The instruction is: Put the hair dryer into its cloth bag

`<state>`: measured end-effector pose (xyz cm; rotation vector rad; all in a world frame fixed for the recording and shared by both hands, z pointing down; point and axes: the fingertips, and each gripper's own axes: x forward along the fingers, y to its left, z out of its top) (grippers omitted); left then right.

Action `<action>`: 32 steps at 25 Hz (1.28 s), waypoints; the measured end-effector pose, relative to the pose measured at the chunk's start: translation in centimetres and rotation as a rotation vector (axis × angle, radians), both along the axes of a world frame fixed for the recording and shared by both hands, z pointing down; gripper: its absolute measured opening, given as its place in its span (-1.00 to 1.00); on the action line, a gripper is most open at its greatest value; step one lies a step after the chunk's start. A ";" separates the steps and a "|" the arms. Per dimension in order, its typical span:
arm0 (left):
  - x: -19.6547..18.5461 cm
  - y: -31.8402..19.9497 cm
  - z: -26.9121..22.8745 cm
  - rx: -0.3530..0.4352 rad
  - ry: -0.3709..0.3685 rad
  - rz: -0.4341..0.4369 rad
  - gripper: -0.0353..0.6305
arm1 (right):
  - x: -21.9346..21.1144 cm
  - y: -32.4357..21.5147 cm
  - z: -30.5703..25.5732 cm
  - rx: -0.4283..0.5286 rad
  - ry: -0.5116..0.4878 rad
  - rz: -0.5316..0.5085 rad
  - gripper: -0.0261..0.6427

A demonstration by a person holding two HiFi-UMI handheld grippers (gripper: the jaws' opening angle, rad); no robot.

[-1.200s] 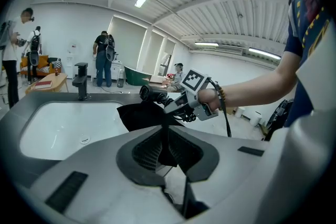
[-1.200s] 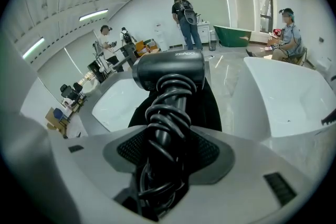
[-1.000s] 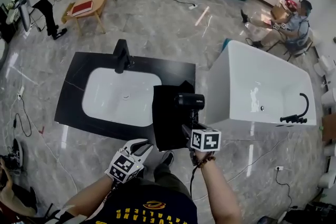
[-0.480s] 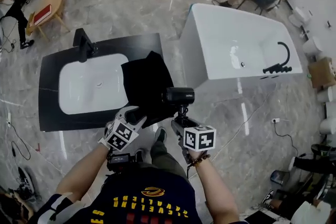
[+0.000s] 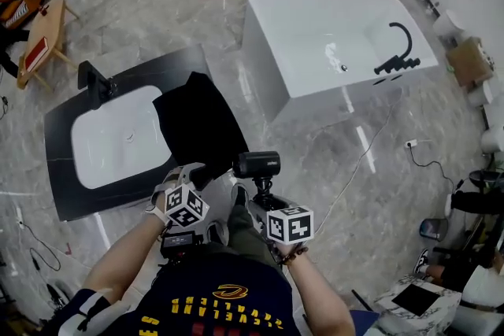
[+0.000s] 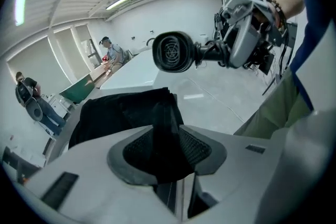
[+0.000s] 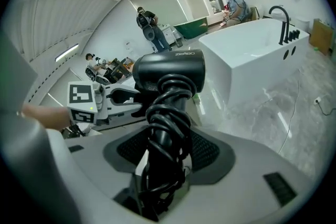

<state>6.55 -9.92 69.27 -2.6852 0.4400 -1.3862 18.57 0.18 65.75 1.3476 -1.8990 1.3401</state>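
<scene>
The hair dryer, earlier above the bag, now hangs off the counter's near corner, its cord-wrapped handle clamped in the right tool. Just beside it, the left tool, its jaws just been opening, pinches the bag's near edge.

White brand lettering is carried on the barrel of the black plastic hair dryer, above its cord-wound handle; in the right gripper view it is too small and curved to be spelled out with certainty. Black-and-white square code markers, bearing no words, are shown on the cube of the left hand-held gripper and on the cube of the right hand-held gripper. Yellow print and an oval emblem on the person's dark shirt are blurred beyond reading.
</scene>
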 end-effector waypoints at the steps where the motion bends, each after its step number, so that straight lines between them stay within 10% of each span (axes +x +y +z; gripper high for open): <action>1: -0.2 -0.1 0.6 0.000 -0.027 -0.005 -0.46 | -0.1 0.8 0.3 -0.010 -0.002 0.000 -0.21; 4: -0.8 -1.1 1.0 -0.003 -0.045 -0.056 -0.71 | -0.7 2.7 1.4 -0.036 0.000 -0.019 -0.21; 14: -0.9 -2.6 -5.4 -0.187 0.286 -0.251 -0.84 | -4.8 3.1 3.6 -0.074 0.024 -0.114 -0.21; 32: 0.7 -1.3 -6.7 -0.106 0.256 -0.180 -0.84 | -10.0 0.7 3.2 -0.054 0.153 -0.286 -0.21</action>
